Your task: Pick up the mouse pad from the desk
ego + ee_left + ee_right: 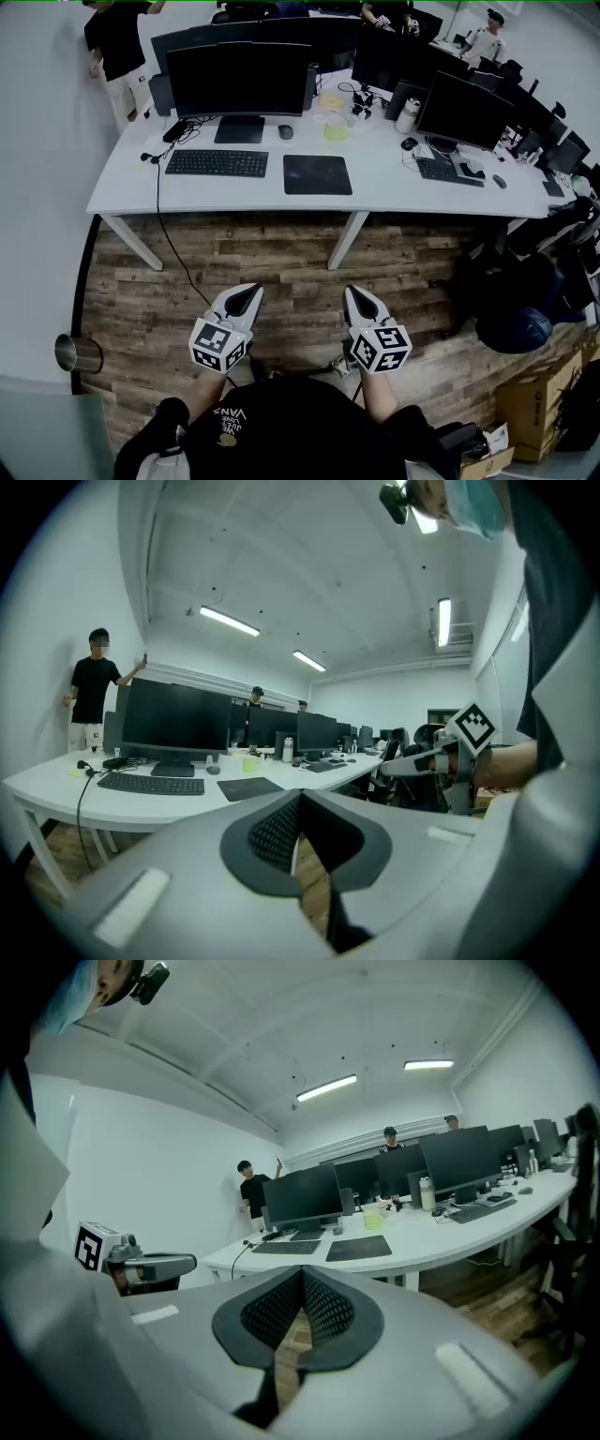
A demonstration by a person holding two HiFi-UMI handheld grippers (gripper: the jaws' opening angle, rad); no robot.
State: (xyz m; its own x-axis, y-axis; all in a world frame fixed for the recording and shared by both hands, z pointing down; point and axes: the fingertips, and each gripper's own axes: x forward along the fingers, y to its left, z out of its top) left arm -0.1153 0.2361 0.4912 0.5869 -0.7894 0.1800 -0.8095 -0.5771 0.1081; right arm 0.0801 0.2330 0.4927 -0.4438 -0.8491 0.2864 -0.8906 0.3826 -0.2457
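The dark mouse pad (pixel 318 174) lies flat on the white desk (pixel 394 192), to the right of a black keyboard (pixel 217 163). It also shows as a dark sheet in the left gripper view, the mouse pad (pixel 249 787), and in the right gripper view, the mouse pad (pixel 359 1248). My left gripper (pixel 247 298) and right gripper (pixel 361 302) hover side by side over the wooden floor, well short of the desk. Both are shut with nothing between the jaws.
A monitor (pixel 238 82), a computer mouse (pixel 285 131) and a yellow-green cup (pixel 337 128) stand behind the pad. More monitors and a second keyboard (pixel 450 172) sit to the right. Chairs and bags crowd the right side; a person (pixel 117 42) stands by the wall at the desk's far left.
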